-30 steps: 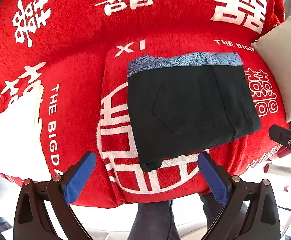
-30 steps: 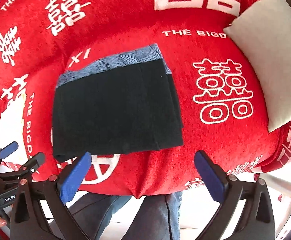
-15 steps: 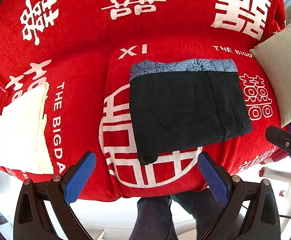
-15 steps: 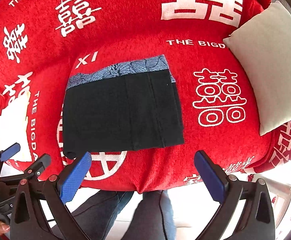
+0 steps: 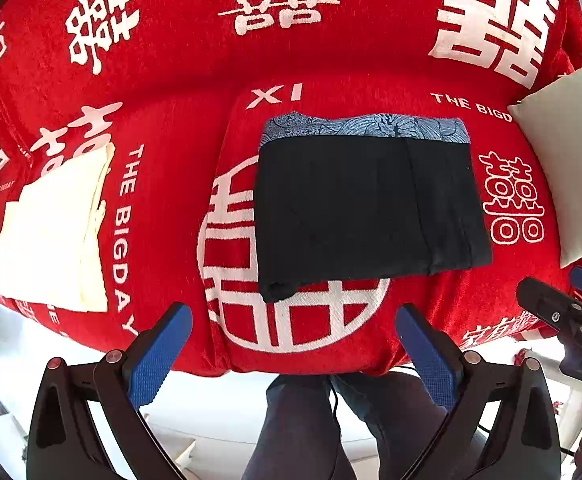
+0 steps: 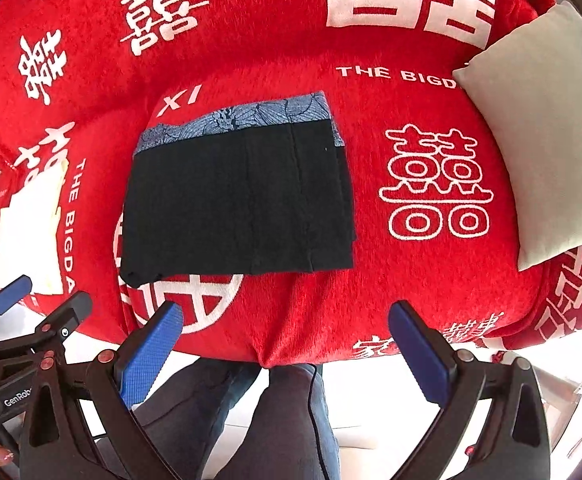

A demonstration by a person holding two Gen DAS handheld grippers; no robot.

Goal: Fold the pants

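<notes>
The black pants [image 5: 367, 212] lie folded into a flat rectangle on the red cover [image 5: 171, 120], with a blue patterned band [image 5: 367, 130] along the far edge. They also show in the right wrist view [image 6: 235, 204]. My left gripper [image 5: 293, 334] is open and empty, held back over the near edge of the cover, clear of the pants. My right gripper [image 6: 285, 334] is open and empty, also near the front edge, apart from the pants. Each gripper shows at the side of the other's view.
A folded cream cloth [image 5: 55, 232] lies on the left of the cover. A grey-white cushion [image 6: 547, 120] rests at the right. The person's legs in dark jeans [image 5: 319, 428] stand below the front edge. White floor lies beyond.
Both grippers have pulled back and up from the pants, so the folded pants look smaller and farther. The pants have not moved.
</notes>
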